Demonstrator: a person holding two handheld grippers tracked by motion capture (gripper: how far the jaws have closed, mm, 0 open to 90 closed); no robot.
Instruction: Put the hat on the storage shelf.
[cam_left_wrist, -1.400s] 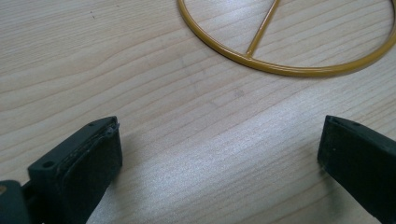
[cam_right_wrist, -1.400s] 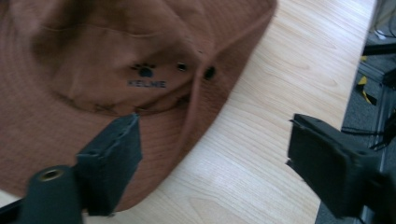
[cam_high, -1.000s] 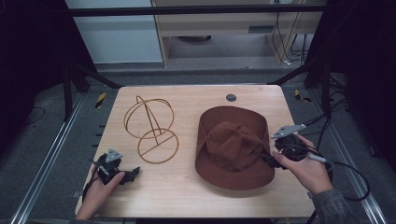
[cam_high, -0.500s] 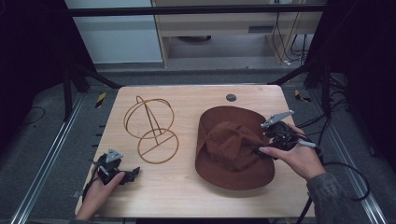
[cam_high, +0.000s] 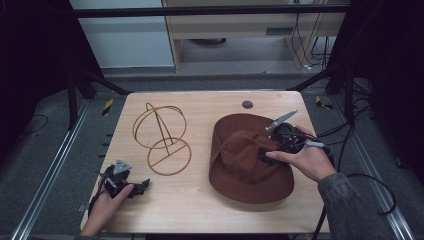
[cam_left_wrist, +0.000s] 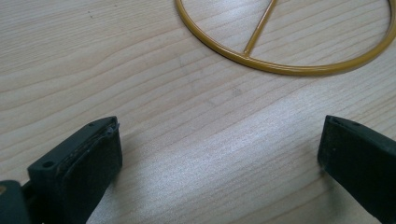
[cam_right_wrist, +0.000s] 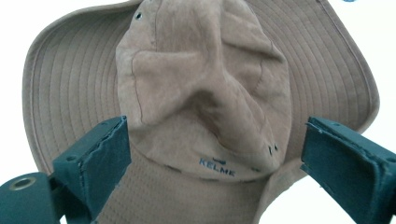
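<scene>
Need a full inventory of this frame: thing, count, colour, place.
hat: 1, brown, wide brim, right half of table, crown up
wire hat stand: 1, golden, left of the hat, upright on its ring base
table: 1, light wood, centre
round plug: 1, dark, far edge of table
left gripper: 1, black, near-left of table, jaws open over bare wood
right gripper: 1, black, above the hat's crown, jaws open

The high view is dim, with dark surroundings. In the right gripper view the worktop (cam_right_wrist: 14, 28) is overexposed to white. Near tool jaws look slightly soft.
</scene>
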